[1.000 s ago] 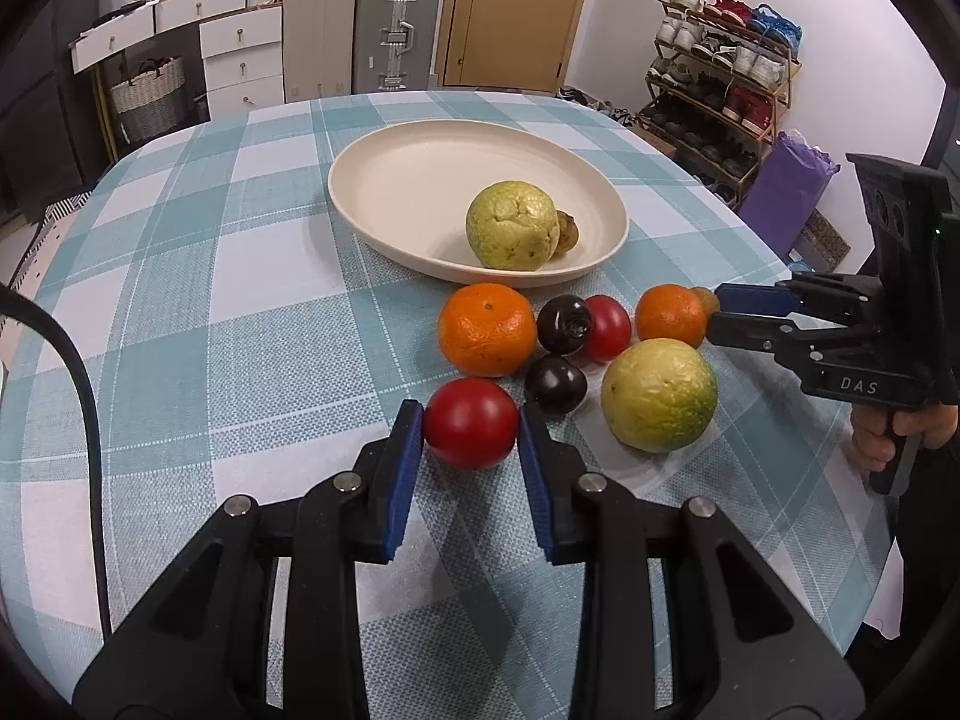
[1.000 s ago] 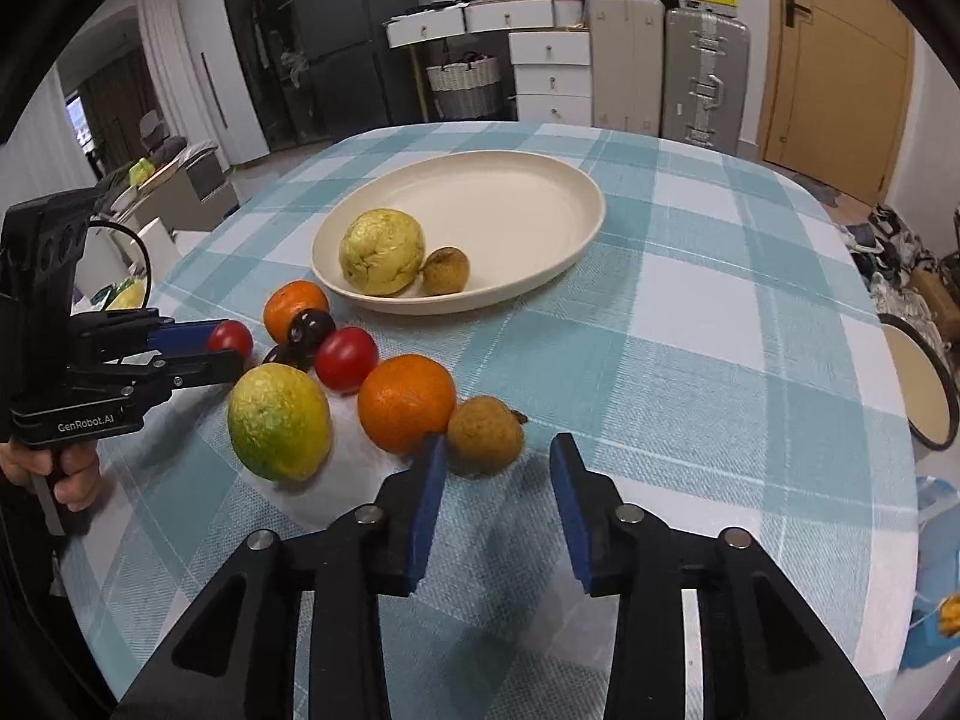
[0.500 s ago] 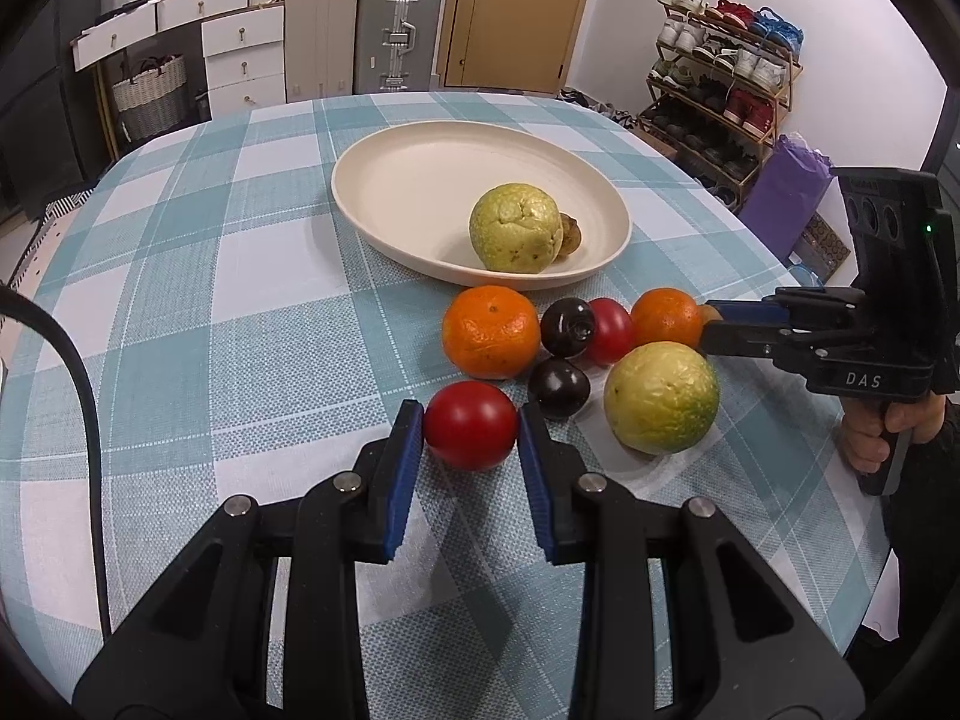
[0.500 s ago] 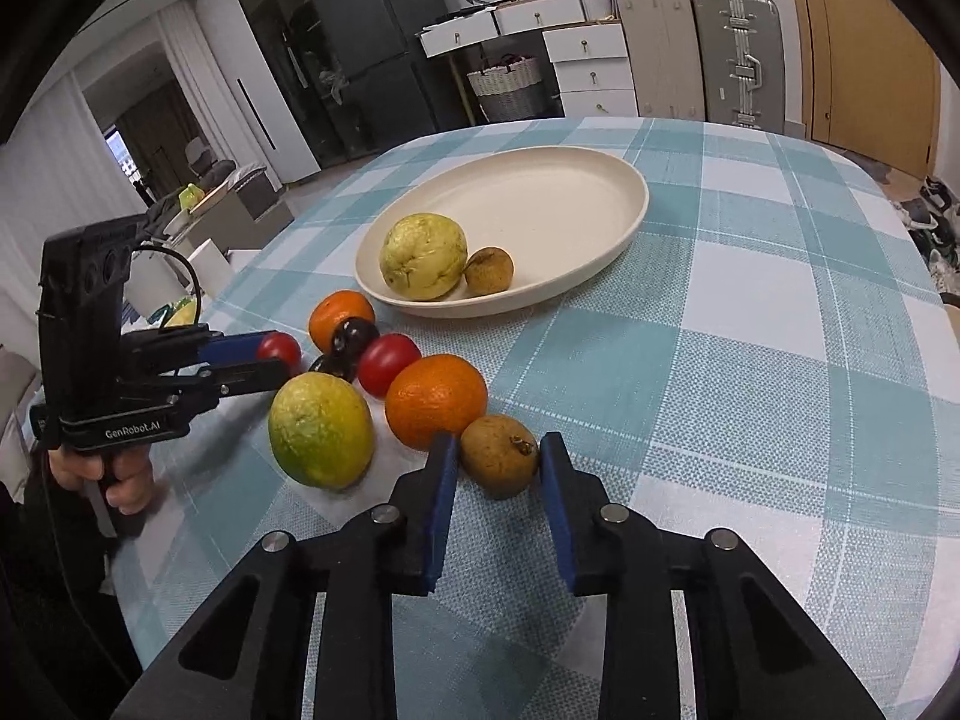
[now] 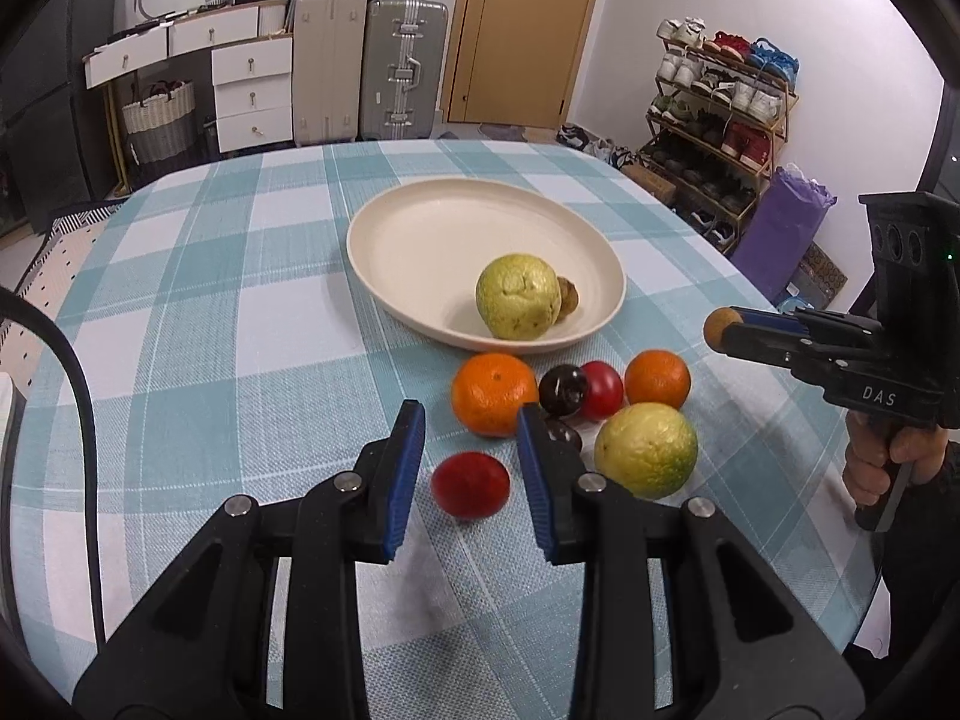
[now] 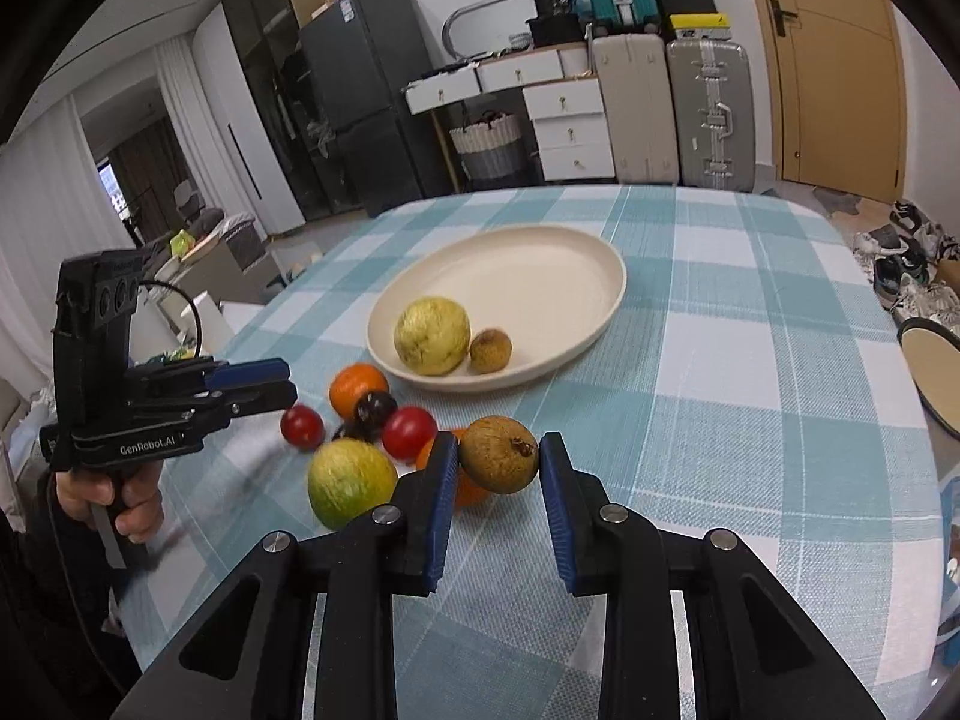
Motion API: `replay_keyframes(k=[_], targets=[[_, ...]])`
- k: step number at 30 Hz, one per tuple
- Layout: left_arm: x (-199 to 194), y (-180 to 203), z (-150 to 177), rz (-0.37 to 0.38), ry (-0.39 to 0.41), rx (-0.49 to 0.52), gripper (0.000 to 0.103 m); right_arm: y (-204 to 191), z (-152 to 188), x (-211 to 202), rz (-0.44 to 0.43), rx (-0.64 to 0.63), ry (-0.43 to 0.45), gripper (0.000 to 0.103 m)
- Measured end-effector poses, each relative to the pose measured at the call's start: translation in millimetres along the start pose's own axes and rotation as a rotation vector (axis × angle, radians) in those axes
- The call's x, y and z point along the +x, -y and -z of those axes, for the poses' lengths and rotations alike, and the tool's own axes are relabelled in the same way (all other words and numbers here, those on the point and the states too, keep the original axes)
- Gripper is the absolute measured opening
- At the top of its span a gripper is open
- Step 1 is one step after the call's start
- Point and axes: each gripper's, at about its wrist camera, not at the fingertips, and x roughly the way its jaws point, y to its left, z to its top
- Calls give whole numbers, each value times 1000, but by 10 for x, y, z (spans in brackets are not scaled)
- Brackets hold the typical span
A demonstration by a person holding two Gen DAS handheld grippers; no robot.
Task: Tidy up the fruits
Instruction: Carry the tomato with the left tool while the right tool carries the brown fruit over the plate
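Both grippers, left gripper [image 5: 470, 474] and right gripper [image 6: 500, 504], are built of black frames with blue pads [image 5: 407, 468] and silver screws [image 6: 614, 513]. White lettering is printed on each handle. Dark sleeves [image 6: 36, 600] are worn.

White letters "DAS" stand on the side of the black hand-held right tool [image 5: 723, 333], seen from the left wrist view. White letters "GenRobot.AI" stand on the side of the black hand-held left tool [image 6: 282, 387], seen from the right wrist view. Labels on the dark refrigerator [image 6: 354, 90] and on the stacked boxes at the back are too small to read.
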Motion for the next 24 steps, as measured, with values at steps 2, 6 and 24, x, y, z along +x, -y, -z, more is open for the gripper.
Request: replay_keyframes(k=[2,6,24], targets=[[-23,-3,6,-3,-2,3,29,-11,-31,-35,1,7,19,28],[3,-20,93,7,-36,-9,29,-17,-43,-40,-5,22,24,28],[169,-19,155,10,-61,-13,29,-27,-69,44,0,49,49,28]])
